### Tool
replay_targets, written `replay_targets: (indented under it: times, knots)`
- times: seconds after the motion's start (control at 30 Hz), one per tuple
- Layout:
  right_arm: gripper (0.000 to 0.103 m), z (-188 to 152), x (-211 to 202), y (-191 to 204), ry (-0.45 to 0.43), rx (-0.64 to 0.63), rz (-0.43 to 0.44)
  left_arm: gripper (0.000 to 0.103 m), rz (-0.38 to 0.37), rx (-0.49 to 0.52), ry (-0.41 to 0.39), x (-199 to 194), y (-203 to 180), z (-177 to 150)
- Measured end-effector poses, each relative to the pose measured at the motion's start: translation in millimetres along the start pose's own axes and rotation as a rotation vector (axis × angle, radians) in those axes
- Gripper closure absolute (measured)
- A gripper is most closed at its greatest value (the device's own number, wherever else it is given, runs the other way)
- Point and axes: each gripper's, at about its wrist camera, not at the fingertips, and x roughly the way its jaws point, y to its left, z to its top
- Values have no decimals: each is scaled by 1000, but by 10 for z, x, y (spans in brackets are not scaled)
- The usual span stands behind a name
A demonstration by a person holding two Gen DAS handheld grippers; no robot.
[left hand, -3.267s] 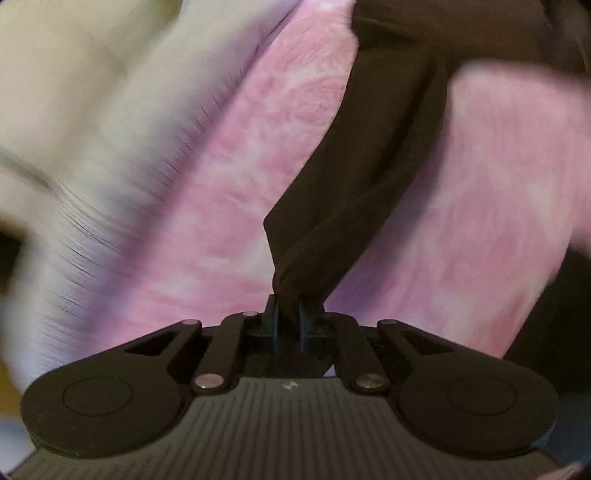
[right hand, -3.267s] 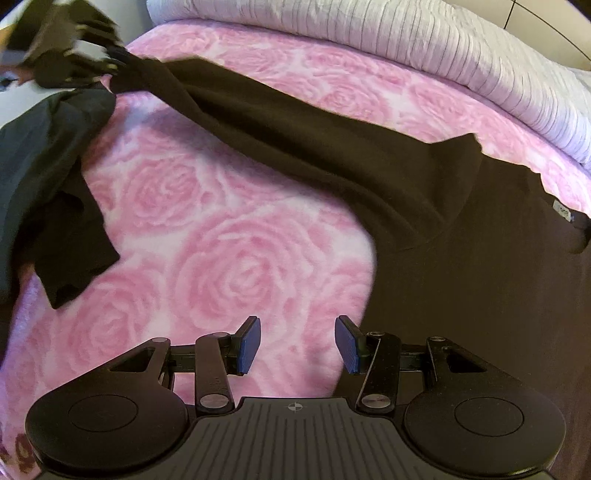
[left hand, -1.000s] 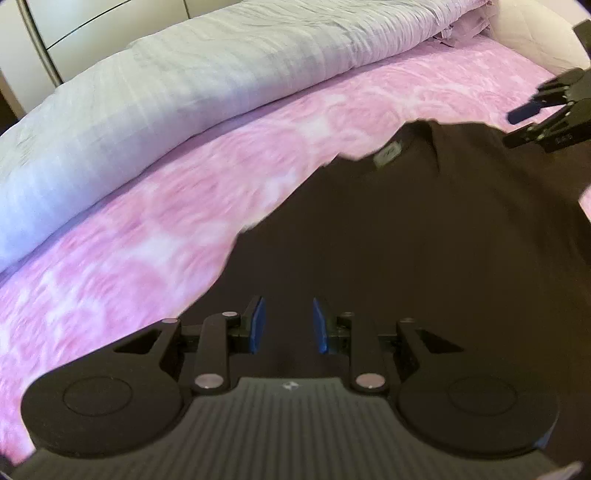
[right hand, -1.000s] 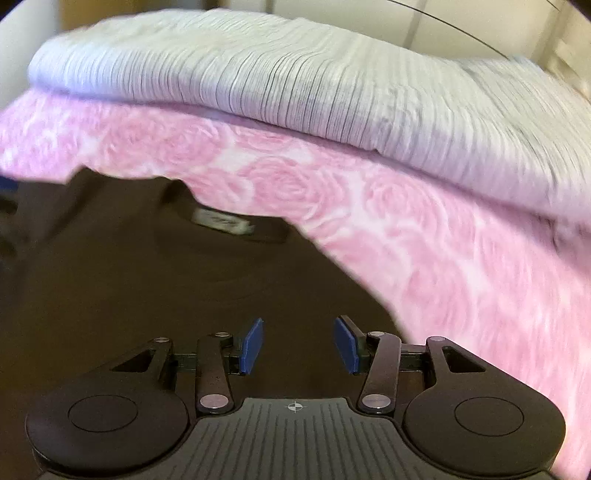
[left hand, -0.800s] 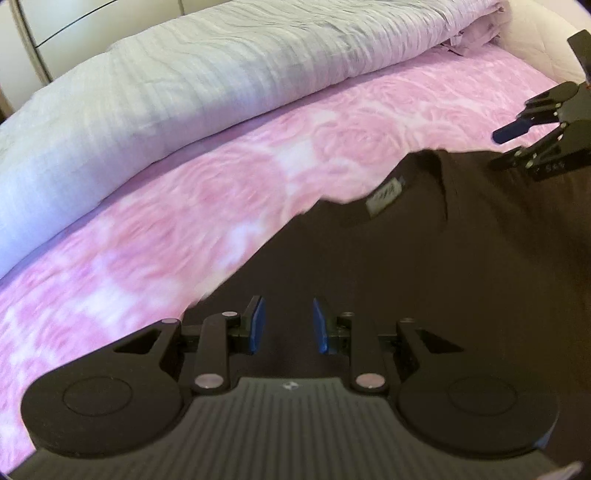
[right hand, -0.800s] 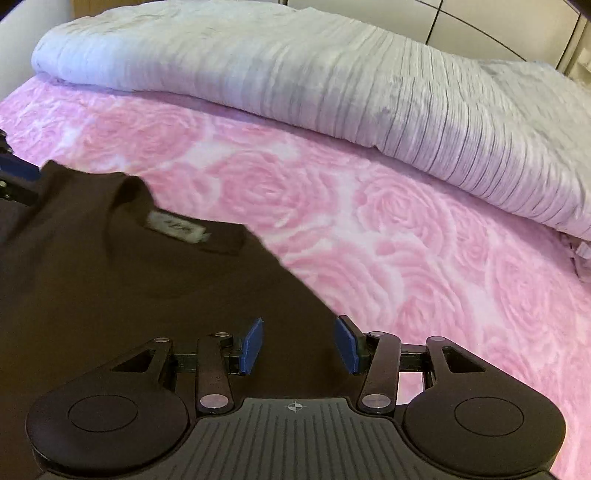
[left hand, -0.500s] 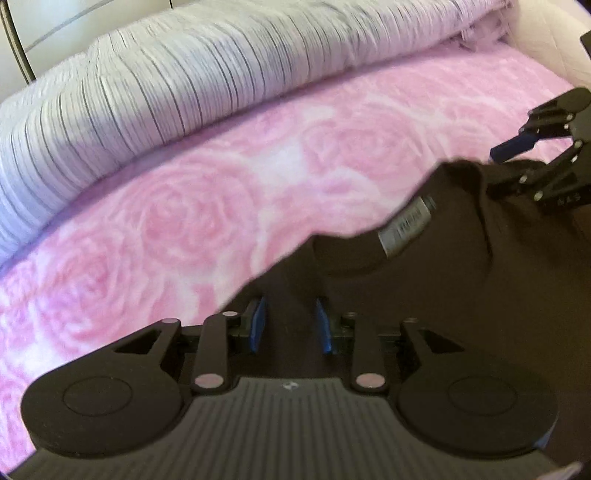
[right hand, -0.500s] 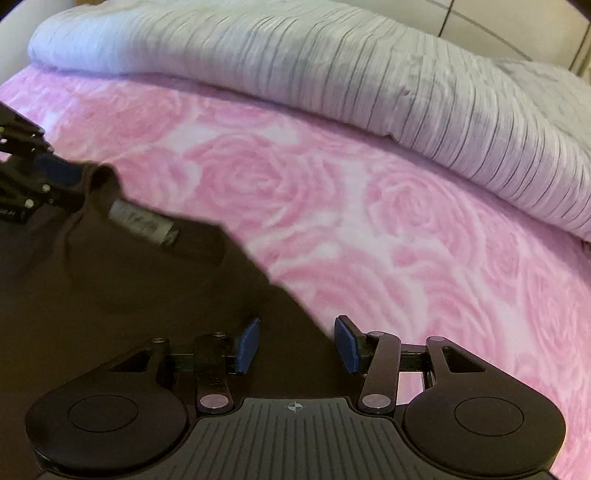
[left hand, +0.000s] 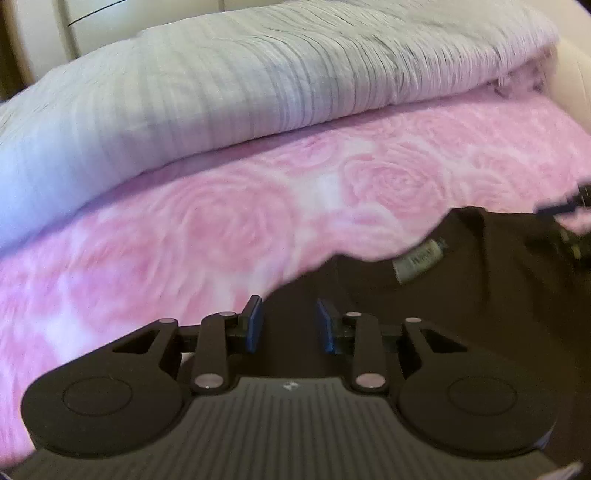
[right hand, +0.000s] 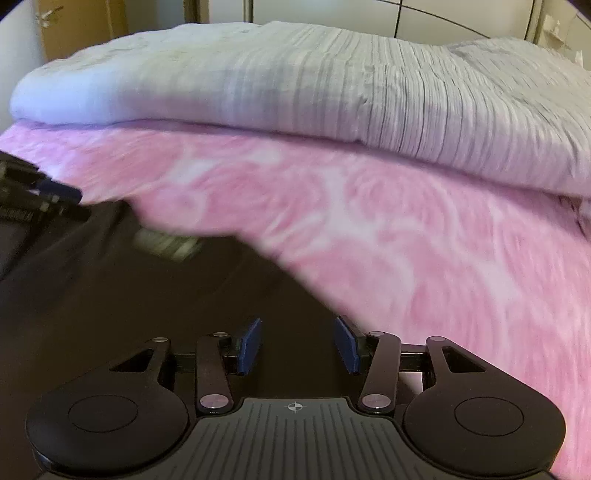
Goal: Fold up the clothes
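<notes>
A dark brown T-shirt (left hand: 461,314) lies flat on the pink rose blanket (left hand: 221,229), its neck label (left hand: 417,260) facing up. My left gripper (left hand: 290,325) hangs low over the shirt's shoulder edge just left of the collar. Its blue pads are apart and nothing is pinched between them. In the right wrist view, my right gripper (right hand: 297,345) stands open above the other shoulder of the T-shirt (right hand: 110,314), by its slanting edge. The blurred label (right hand: 166,242) lies ahead on the left. Each gripper shows at the other view's edge: the right gripper (left hand: 565,210) and the left gripper (right hand: 48,192).
A rolled white-grey striped duvet (right hand: 332,81) runs along the far side of the bed above the blanket (right hand: 443,240). Pale cupboard doors (right hand: 461,14) stand behind it. A padded bed end (left hand: 576,74) shows at the far right.
The left gripper has let go of the dark sleeve it held earlier. Both grippers have sunk and moved forward over the spread shirt, to either side of its collar. The collar looks nearer.
</notes>
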Motion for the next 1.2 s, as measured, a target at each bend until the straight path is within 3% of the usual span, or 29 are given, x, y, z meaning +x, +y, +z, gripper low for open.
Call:
replay_targets:
  times: [0.2,0.33,0.4,0.5,0.57,0.67,0.87,0.93,1.07,1.2]
  knots:
    - [55,-919,-656,464,123,69,75,77,-10,-148,116,-819,-306,-923]
    - [55,-1603,-1023,755,253,109,101,77,-31,-183,256,-1206,-654,-1685]
    - [53,-1854,-1239,871,250,108,89,77,-32,-193,330,-1332,-814,-2021]
    - [51,-2069,-1452,991,294,71,87,76,-24,-224,370,-1594,-930,-2386]
    - [51,-2082,-1576,1012,319,78,89,76,-20,-264,393,-1773,-913,-2477]
    - [51,-1970,-1753,1059,294,77,88,76,27,-304,360,-2070,-746,-2509]
    - [51,-1510,-1971,1337,218,63,86,75,114,-356,289,-2622,-208,-2509]
    - [51,-1347,-2051,1487,195,123,66,74,128,-376,266,-2821,-10,-2511]
    - [51,-1083,-2282,1791,162,201,27,64,120,-386,209,-3177,420,-2457]
    - [51,-954,-2655,2128,125,300,-43,63,53,-355,162,-3442,790,-2476]
